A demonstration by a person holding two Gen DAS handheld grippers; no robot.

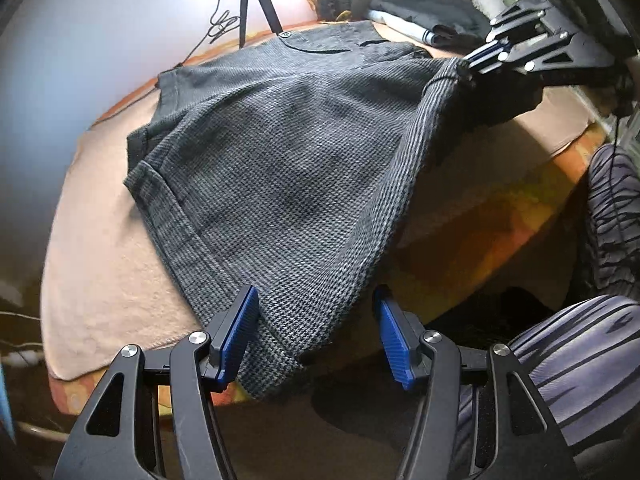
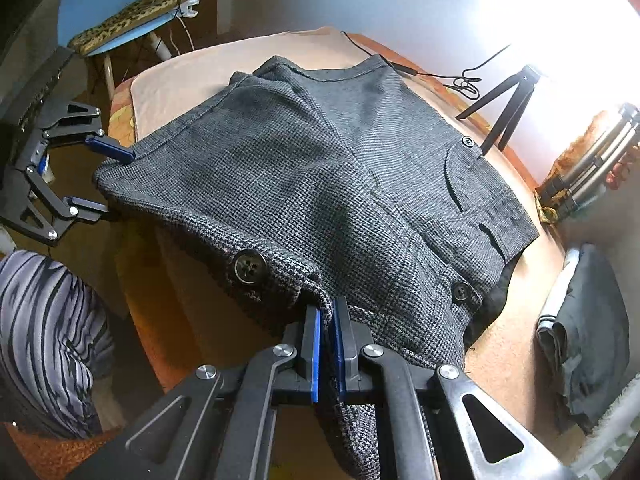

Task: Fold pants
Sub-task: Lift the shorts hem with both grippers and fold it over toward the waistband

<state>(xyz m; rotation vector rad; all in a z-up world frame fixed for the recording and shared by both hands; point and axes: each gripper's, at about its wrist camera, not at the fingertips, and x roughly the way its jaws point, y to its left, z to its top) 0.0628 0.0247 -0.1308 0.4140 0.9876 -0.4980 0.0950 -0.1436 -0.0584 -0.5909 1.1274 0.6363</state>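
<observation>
Grey houndstooth pants (image 1: 280,148) lie folded over on a beige cloth on the table; they also fill the right wrist view (image 2: 340,184). My left gripper (image 1: 316,332) is open, its blue pads either side of the pants' near hem corner, which hangs over the table edge. In the right wrist view the left gripper (image 2: 114,182) sits open at the pants' left edge. My right gripper (image 2: 328,332) is shut on the waistband near a dark button (image 2: 250,266) and holds that edge lifted. It also shows in the left wrist view (image 1: 468,66), pinching the fabric.
A beige cloth (image 1: 100,248) covers the orange table (image 1: 500,216). Folded dark clothes (image 2: 588,340) lie at the table's end. A small black tripod (image 1: 256,4) with a cable stands at the far edge. A blue chair (image 2: 120,20) stands beyond. The person's striped legs (image 1: 580,352) are close.
</observation>
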